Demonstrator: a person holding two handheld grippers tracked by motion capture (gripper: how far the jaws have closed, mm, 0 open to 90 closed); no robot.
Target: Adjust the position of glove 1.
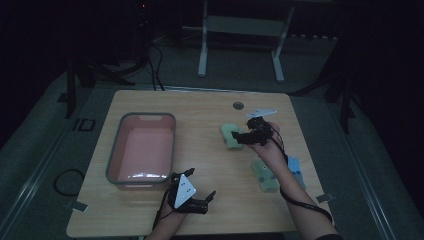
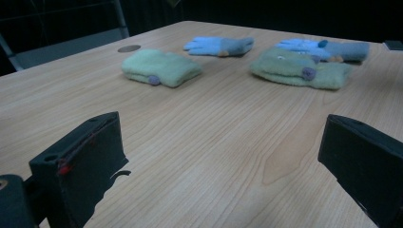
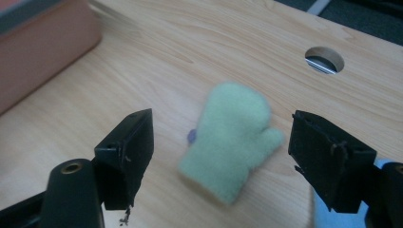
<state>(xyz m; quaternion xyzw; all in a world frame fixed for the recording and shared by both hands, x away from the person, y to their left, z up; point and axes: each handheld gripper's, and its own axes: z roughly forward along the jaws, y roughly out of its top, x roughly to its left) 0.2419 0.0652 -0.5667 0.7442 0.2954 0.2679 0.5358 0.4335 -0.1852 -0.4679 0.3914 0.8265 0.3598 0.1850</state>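
We read only one marking: the letters "ID" on the dark floor mat (image 1: pixel 83 125) to the left of the table (image 1: pixel 210 107), just beyond its far left corner. We find no other lettering, brand or number legible anywhere.

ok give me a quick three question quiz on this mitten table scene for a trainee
1. True or false: the right gripper has its jaws pressed shut on the green mitten.
2. Which gripper rests near the pink tub? A) left B) right
3. Fill in: besides the green mittens, the table holds gloves coloured ____.

Key: 1 false, its jaws stand open around the mitten. 2 A, the left gripper. 3 blue, see the blue glove.
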